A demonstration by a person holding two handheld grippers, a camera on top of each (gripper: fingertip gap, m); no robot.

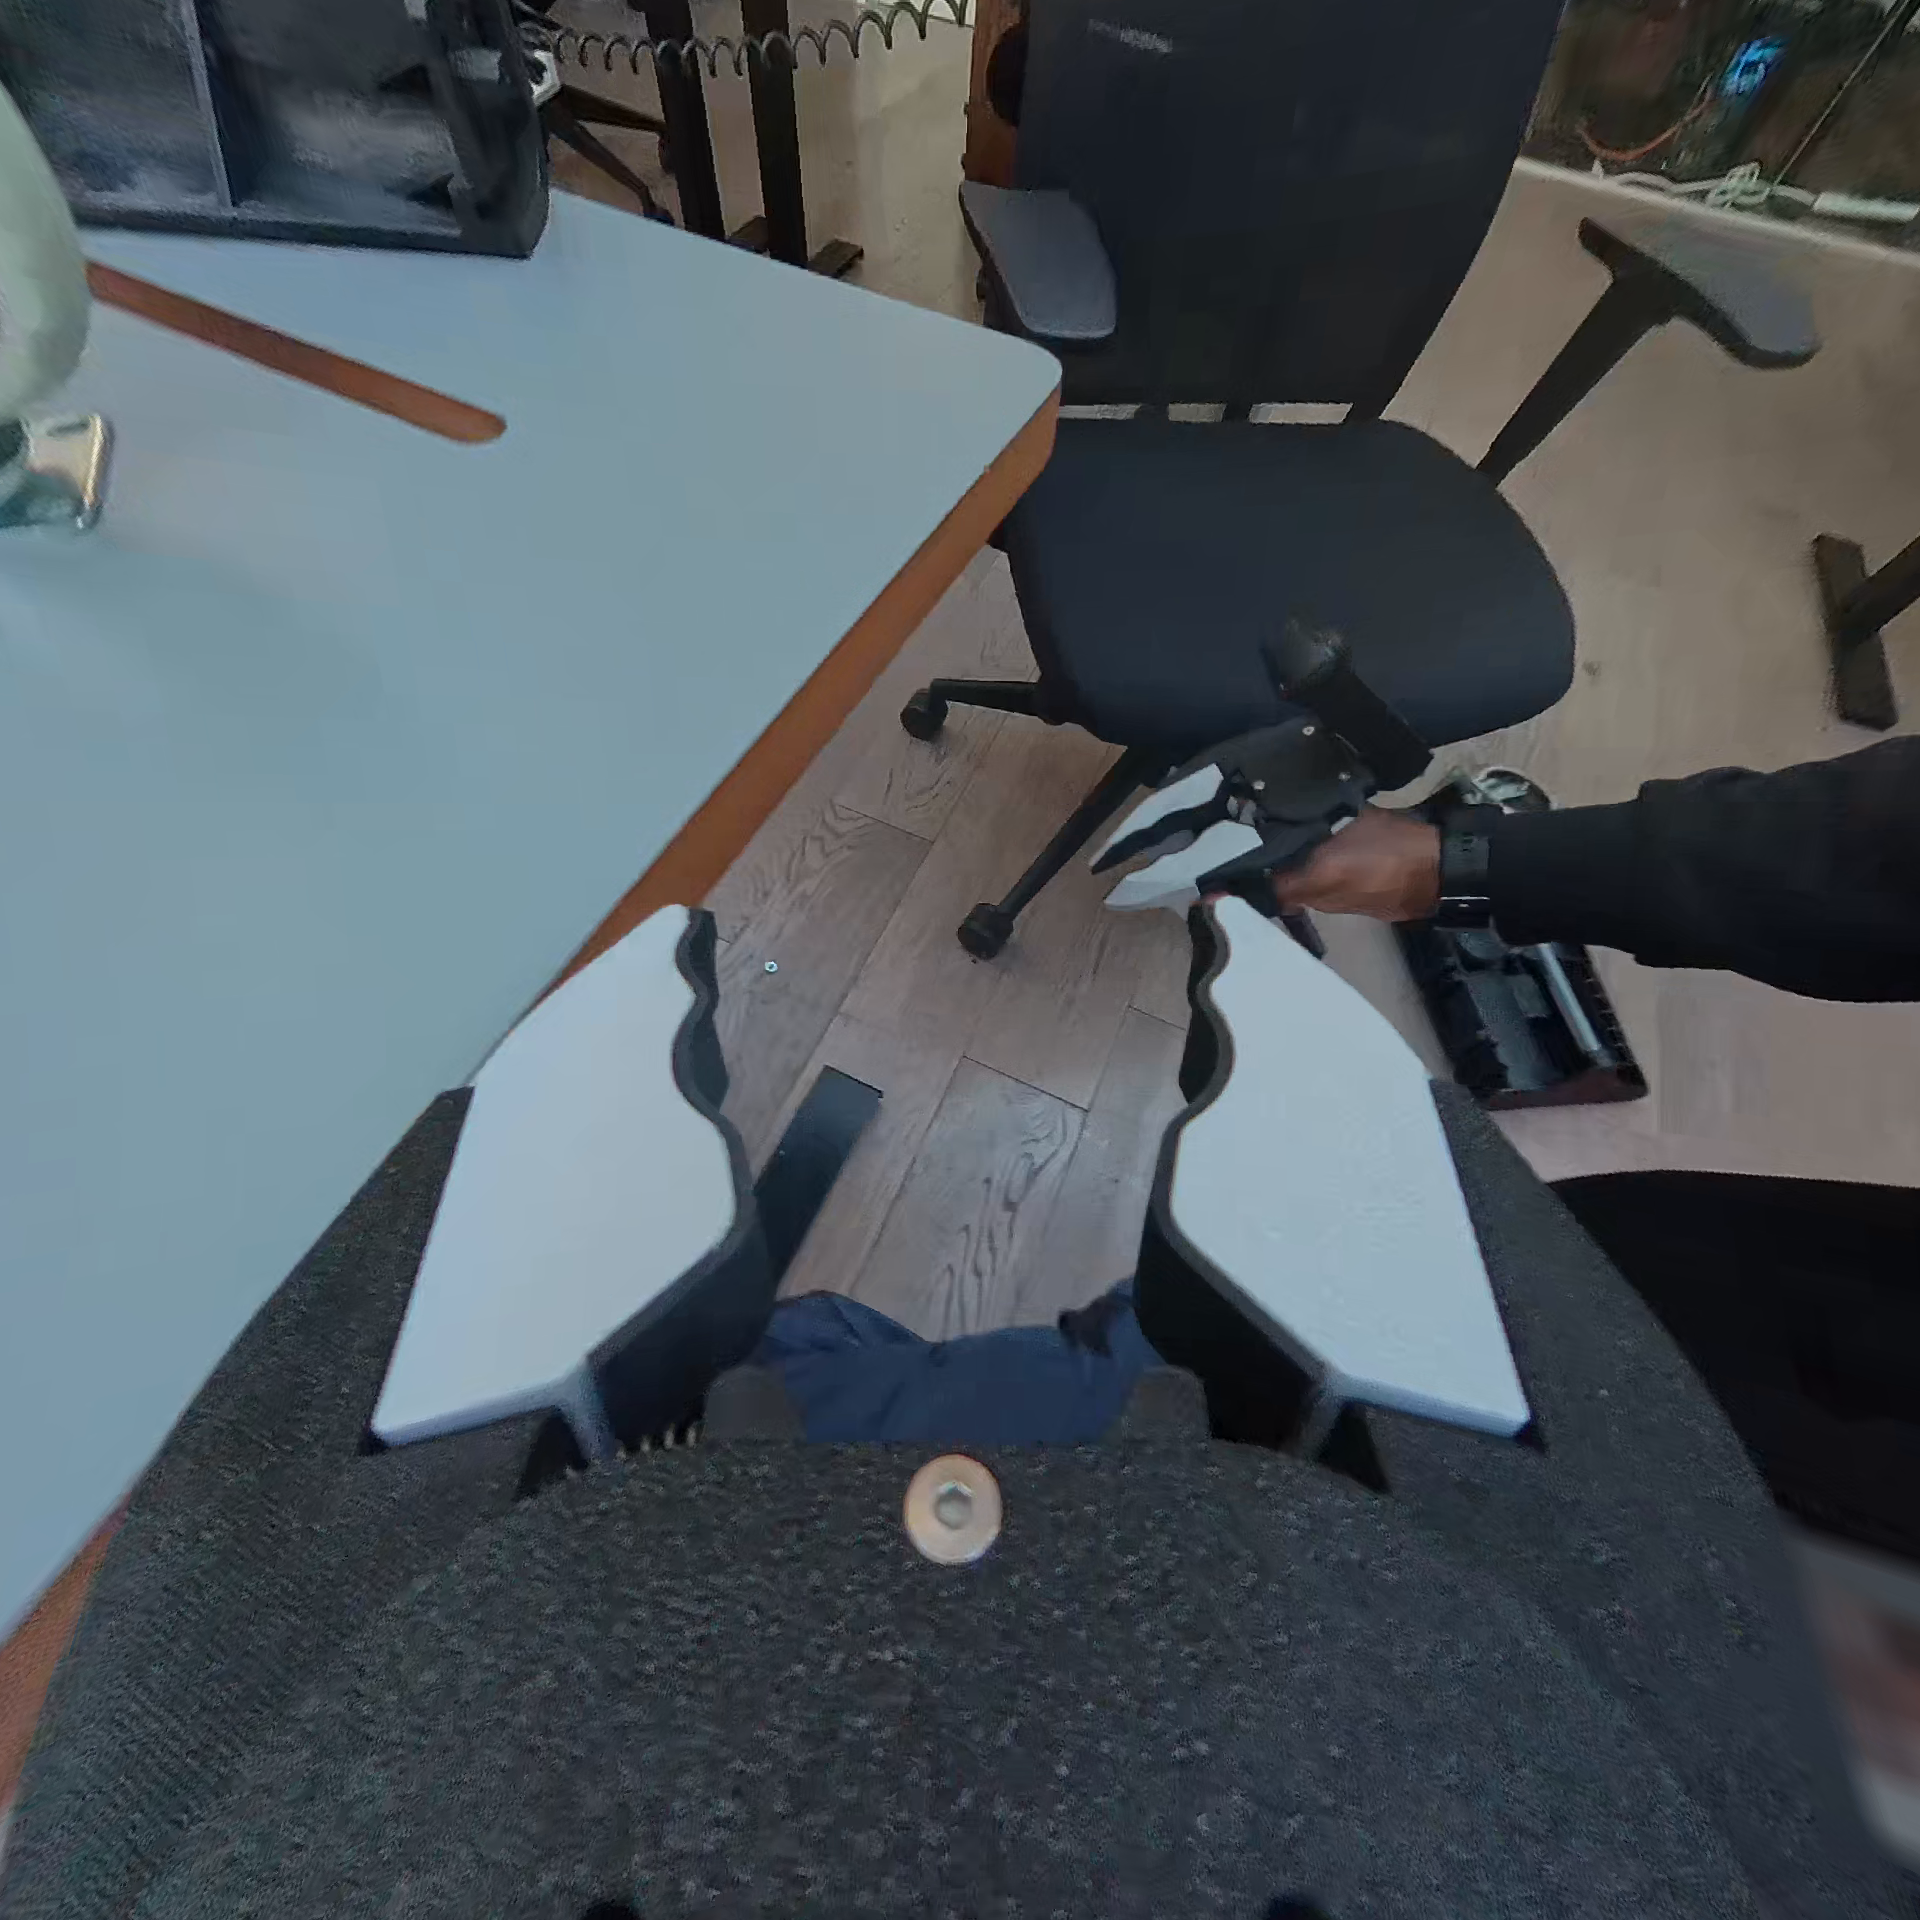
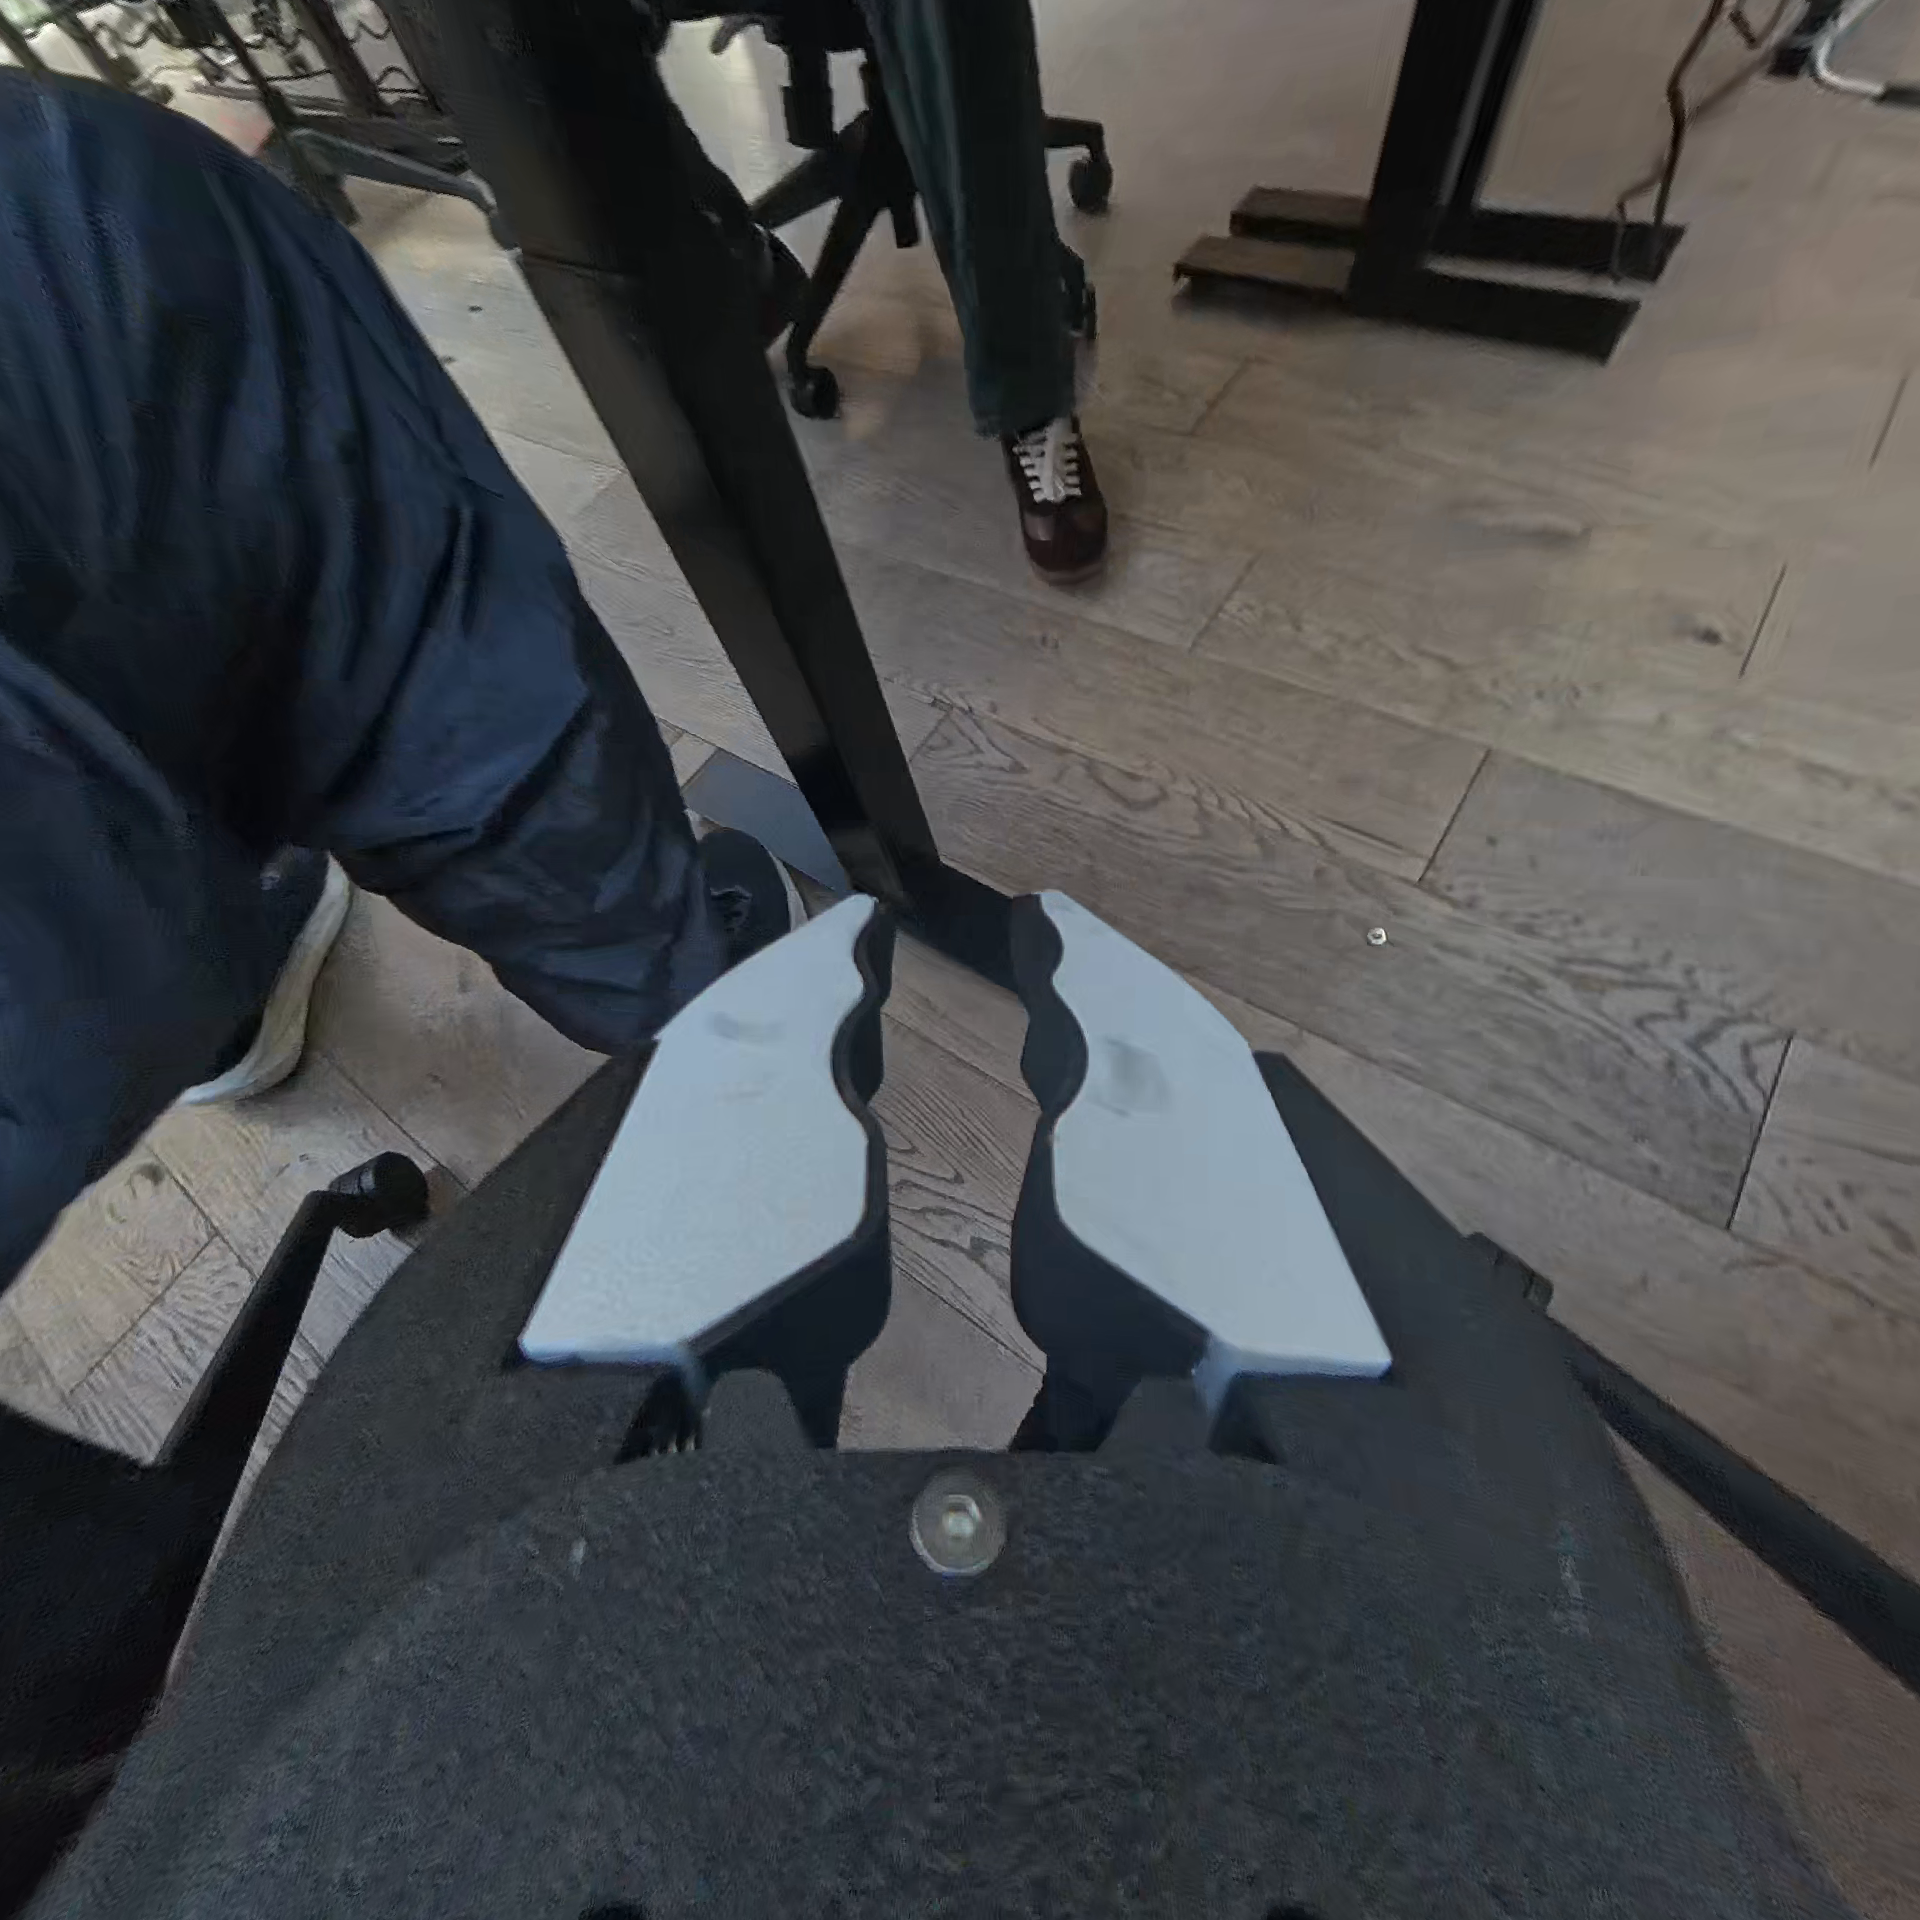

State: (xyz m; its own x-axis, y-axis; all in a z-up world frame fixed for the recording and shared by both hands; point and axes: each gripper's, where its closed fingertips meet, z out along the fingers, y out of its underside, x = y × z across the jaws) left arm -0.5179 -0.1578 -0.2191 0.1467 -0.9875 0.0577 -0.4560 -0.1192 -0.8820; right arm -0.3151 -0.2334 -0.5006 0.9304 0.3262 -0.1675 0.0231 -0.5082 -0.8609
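Note:
My left gripper [image 1: 951,920] is open wide and empty, held in the air beside the corner of a pale blue table [image 1: 416,675], looking down at the wooden floor. A small metal nut [image 1: 770,967] lies on the floor, seen just inside my left fingertip. My right gripper [image 2: 951,914] has its jaws a narrow way apart with nothing between them. It hovers low over the floor near the foot of a black table leg [image 2: 727,520]. The nut [image 2: 1378,937] lies on the floor to its right. The right gripper also shows in the left wrist view [image 1: 1107,878], held by a hand.
A black office chair [image 1: 1278,582] stands by the table corner. A black device [image 1: 1517,1018] lies on the floor at the right. A leg in navy trousers [image 2: 260,571] fills the left of the right wrist view. Another person's shoe [image 2: 1060,499] and a second table base [image 2: 1434,260] stand farther off. About 35 cm separates my left fingertips from my right.

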